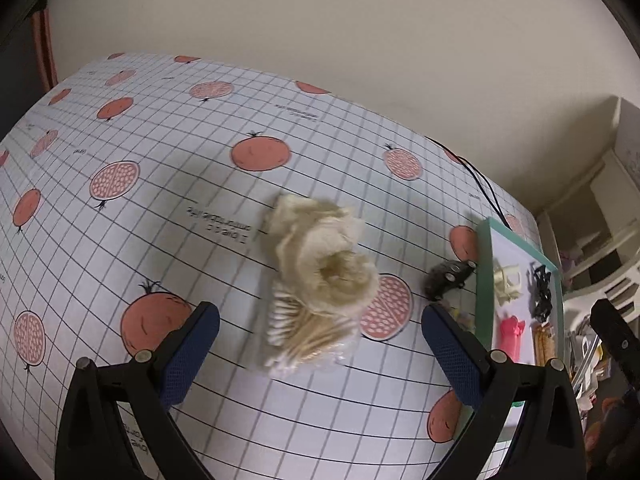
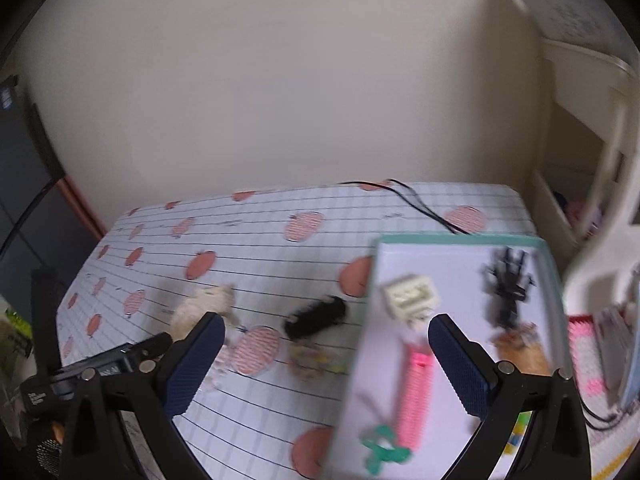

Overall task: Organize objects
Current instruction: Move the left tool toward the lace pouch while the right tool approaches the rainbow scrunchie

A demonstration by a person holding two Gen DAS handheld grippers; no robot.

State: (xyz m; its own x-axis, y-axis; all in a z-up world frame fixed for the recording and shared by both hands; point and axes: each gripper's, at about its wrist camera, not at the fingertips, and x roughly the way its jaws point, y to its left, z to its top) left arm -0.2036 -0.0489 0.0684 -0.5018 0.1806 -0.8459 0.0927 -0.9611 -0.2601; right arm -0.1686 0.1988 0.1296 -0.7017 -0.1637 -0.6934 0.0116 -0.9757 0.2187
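Note:
My left gripper (image 1: 320, 356) is open and empty, low over the table. Just ahead, between its fingers, lies a clear bag of cotton swabs (image 1: 304, 336), with a cream fluffy scrunchie (image 1: 320, 256) partly on top of it. A small black toy car (image 1: 448, 278) (image 2: 316, 316) lies beside the green-rimmed tray (image 1: 484, 280) (image 2: 452, 237). The tray holds a cream clip (image 2: 412, 296), a black clip (image 2: 508, 284), a pink comb-like piece (image 2: 418, 392), a green item (image 2: 384, 452) and a brown item (image 2: 520, 348). My right gripper (image 2: 328, 364) hovers open over the tray's left edge, holding nothing.
A grid tablecloth with pomegranate prints (image 1: 160, 120) covers the table. A black cable (image 2: 420, 204) runs along the far edge by the wall. A small colourful pile (image 2: 312, 356) lies near the car. White shelving (image 2: 580, 160) and clutter stand to the right.

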